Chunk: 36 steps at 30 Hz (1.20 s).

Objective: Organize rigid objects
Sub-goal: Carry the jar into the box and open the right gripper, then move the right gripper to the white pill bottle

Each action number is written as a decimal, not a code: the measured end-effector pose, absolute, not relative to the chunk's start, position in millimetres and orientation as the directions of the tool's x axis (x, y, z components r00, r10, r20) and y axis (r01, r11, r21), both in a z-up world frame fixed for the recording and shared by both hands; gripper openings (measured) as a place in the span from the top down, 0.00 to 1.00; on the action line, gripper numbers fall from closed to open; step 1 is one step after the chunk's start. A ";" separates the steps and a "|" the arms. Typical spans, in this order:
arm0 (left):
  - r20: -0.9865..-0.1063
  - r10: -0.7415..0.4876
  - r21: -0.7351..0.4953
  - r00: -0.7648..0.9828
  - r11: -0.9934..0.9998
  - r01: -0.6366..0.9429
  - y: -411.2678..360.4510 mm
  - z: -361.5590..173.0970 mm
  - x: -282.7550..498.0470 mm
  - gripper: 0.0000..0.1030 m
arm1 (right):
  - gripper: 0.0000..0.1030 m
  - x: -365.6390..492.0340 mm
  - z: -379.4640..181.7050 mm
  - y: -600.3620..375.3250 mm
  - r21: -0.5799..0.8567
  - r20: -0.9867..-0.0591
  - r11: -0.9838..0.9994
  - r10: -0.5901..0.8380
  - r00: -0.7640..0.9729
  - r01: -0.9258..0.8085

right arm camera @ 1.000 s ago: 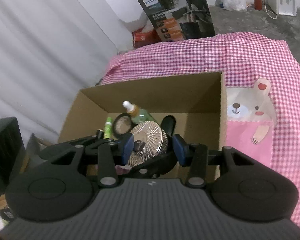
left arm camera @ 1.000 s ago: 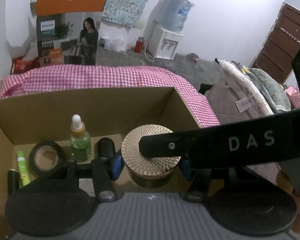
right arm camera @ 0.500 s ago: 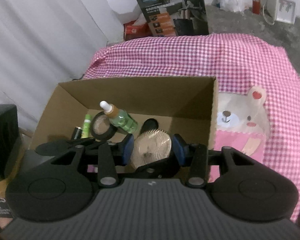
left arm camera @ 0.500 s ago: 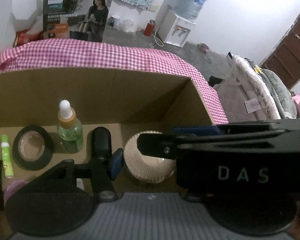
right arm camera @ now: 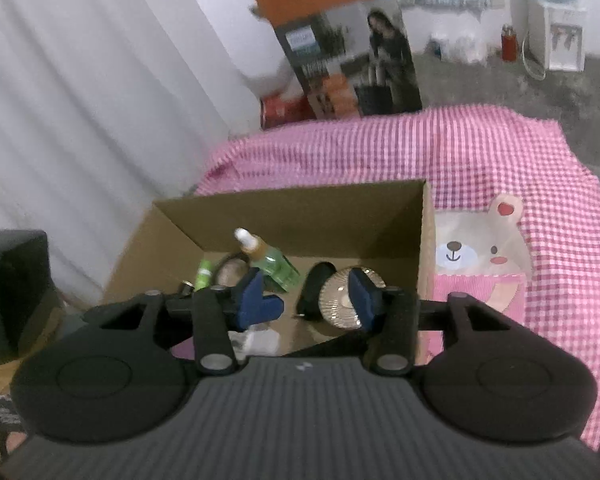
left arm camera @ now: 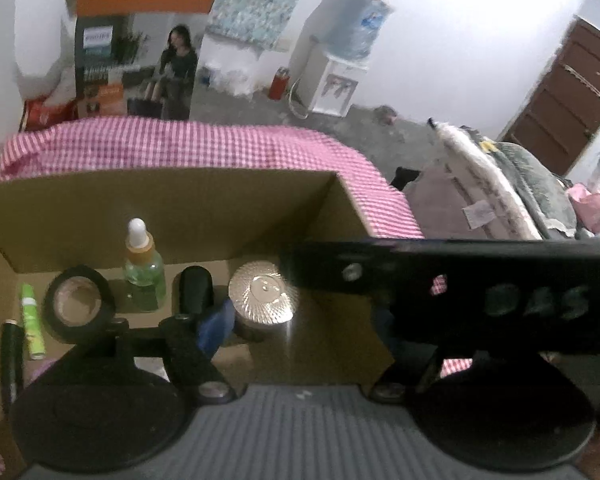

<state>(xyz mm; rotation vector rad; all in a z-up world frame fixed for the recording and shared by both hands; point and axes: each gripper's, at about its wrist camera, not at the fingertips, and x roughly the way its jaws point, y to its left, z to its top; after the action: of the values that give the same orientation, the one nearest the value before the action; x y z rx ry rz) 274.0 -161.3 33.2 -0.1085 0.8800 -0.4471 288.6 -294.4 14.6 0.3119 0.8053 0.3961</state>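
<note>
A cardboard box (left arm camera: 172,204) (right arm camera: 300,216) stands on the pink checked cloth. Inside it rest a round gold-lidded jar (left arm camera: 262,298) (right arm camera: 338,298), a green dropper bottle (left arm camera: 142,264) (right arm camera: 266,258), a black tape roll (left arm camera: 78,302), a black cylinder (left arm camera: 196,286) (right arm camera: 316,284), a green tube (left arm camera: 32,322) (right arm camera: 204,274) and a dark pen (left arm camera: 10,352). My right gripper (right arm camera: 306,300) is open above the box, its blue pads apart, the jar below its right pad. My left gripper (left arm camera: 300,320) is open; its right finger is hidden behind the right gripper's black body (left arm camera: 480,300).
A pink bear patch (right arm camera: 480,264) lies on the cloth right of the box. A black block (right arm camera: 12,292) sits left of the box. A tall printed carton (right arm camera: 352,52), water dispenser (left arm camera: 336,72) and brown door (left arm camera: 568,96) stand behind; bedding (left arm camera: 500,184) is piled right.
My right gripper has opened and let go of the gold-lidded jar, which now rests on the box floor. Both grippers have drawn back and up from the box.
</note>
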 end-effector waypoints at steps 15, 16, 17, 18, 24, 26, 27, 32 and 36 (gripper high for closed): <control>-0.629 -0.442 -0.121 0.639 0.868 0.481 -116.9 68.3 120.0 0.09 | 0.27 109.6 54.4 -281.5 0.445 -0.394 0.847 0.478 0.785 -0.293; -0.628 -0.438 -0.111 0.643 0.868 0.484 -112.7 68.2 110.2 0.08 | 0.26 101.0 53.4 -277.2 0.445 -0.391 0.844 0.484 0.782 -0.300; -0.626 -0.435 -0.100 0.647 0.867 0.487 -108.5 67.7 101.0 0.08 | 0.25 95.5 52.1 -272.1 0.444 -0.390 0.843 0.488 0.781 -0.305; -0.625 -0.430 -0.084 0.651 0.867 0.491 -104.4 67.2 91.3 0.08 | 0.24 88.9 50.8 -267.0 0.442 -0.390 0.841 0.493 0.778 -0.312; -0.626 -0.373 -0.015 0.685 0.884 0.468 -80.1 58.6 56.4 0.07 | 0.23 64.3 37.4 -233.8 0.463 -0.384 0.819 0.530 0.756 -0.340; -0.624 -0.349 -0.001 0.699 0.895 0.446 -71.8 56.4 49.5 0.07 | 0.23 63.3 31.0 -223.5 0.474 -0.397 0.813 0.541 0.741 -0.340; -0.620 -0.338 0.007 0.708 0.900 0.435 -66.6 55.3 46.8 0.07 | 0.23 64.5 27.8 -218.7 0.480 -0.405 0.808 0.549 0.731 -0.341; -0.600 -0.292 0.016 0.745 0.926 0.376 -38.7 50.5 38.9 0.07 | 0.23 75.3 15.1 -193.0 0.497 -0.447 0.793 0.582 0.679 -0.353; -0.591 -0.253 0.011 0.766 0.947 0.322 -19.2 43.5 43.3 0.07 | 0.23 92.1 9.1 -170.7 0.516 -0.471 0.775 0.613 0.635 -0.365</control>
<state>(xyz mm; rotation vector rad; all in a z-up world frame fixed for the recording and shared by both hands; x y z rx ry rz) 43.3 -19.2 43.5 0.1137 0.6252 -0.3131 92.1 -170.7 9.1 0.3956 0.6779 0.5753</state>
